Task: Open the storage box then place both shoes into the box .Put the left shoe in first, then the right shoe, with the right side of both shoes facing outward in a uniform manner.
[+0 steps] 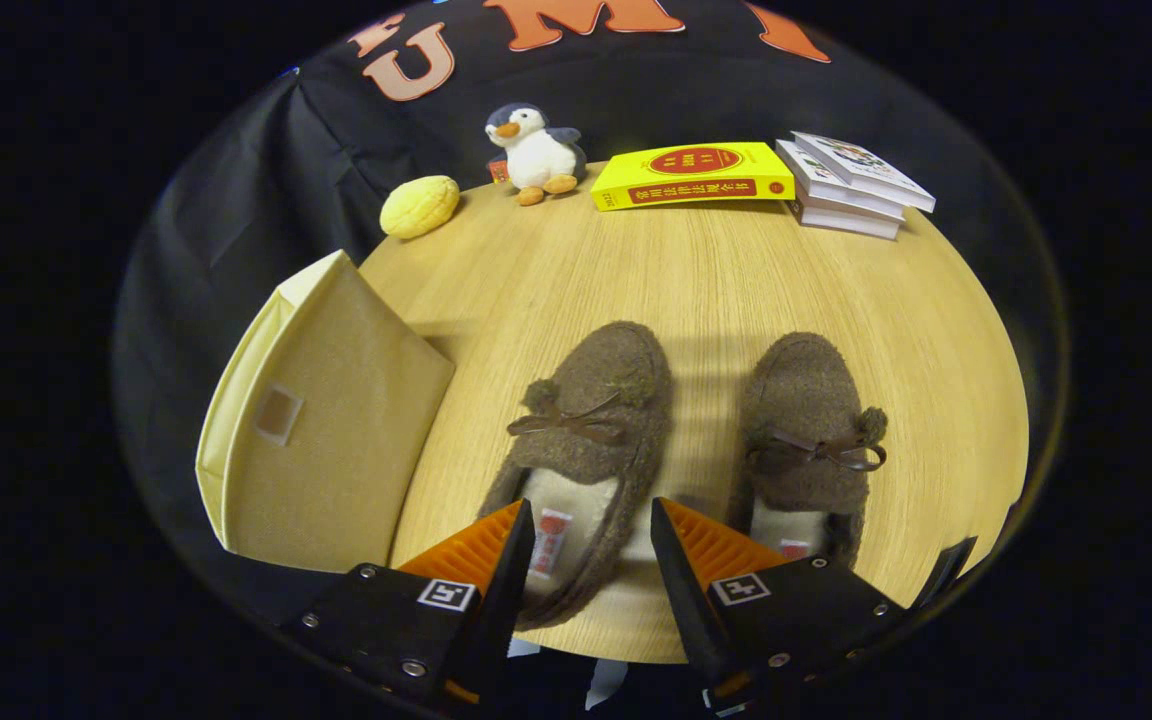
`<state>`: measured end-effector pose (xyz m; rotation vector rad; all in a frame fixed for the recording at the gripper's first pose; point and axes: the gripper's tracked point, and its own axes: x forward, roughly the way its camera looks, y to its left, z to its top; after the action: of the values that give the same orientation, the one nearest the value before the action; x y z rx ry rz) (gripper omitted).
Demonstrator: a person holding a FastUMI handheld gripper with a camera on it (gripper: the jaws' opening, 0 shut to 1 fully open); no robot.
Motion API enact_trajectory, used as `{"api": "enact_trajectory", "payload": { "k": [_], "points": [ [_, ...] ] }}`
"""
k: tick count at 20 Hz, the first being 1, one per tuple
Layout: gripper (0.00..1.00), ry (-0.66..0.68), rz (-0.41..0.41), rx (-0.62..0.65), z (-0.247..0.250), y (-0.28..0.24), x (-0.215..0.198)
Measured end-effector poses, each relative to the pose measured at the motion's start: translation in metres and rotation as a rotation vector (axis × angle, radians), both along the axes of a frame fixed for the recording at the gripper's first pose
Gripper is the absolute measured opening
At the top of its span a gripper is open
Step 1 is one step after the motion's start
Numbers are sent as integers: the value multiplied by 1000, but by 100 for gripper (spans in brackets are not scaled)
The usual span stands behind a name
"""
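Note:
Two brown fuzzy slippers with dark bows lie side by side on the round wooden table [716, 290], toes pointing away from me. The left shoe [586, 420] has its heel opening between my fingers. The right shoe [811, 430] lies just ahead of my right finger [681, 565]. My gripper [591, 560] hovers over the left shoe's heel, open, its fingers spread and pressing on nothing. A beige fabric storage box [326, 430] stands to the left of the shoes at the table's edge, its lid shut, a small tab on the face toward me.
At the far side of the table sit a yellow bun-shaped toy [419, 206], a plush penguin [536, 152], a yellow book [693, 175] and a stack of white books [851, 185]. Bare wood lies between them and the shoes.

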<state>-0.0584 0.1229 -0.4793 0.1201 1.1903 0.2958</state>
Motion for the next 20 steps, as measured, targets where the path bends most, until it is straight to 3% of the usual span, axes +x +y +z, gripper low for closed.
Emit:
{"api": "enact_trajectory", "payload": {
  "k": [7, 12, 17, 20],
  "points": [
    [45, -2, -105, -16, -13, 3, 18],
    [36, -14, -124, -41, -19, -1, 20],
    [6, -1, -164, -28, -14, -8, 18],
    [3, -5, -168, 1, -1, 0, 15]
  ]
}}
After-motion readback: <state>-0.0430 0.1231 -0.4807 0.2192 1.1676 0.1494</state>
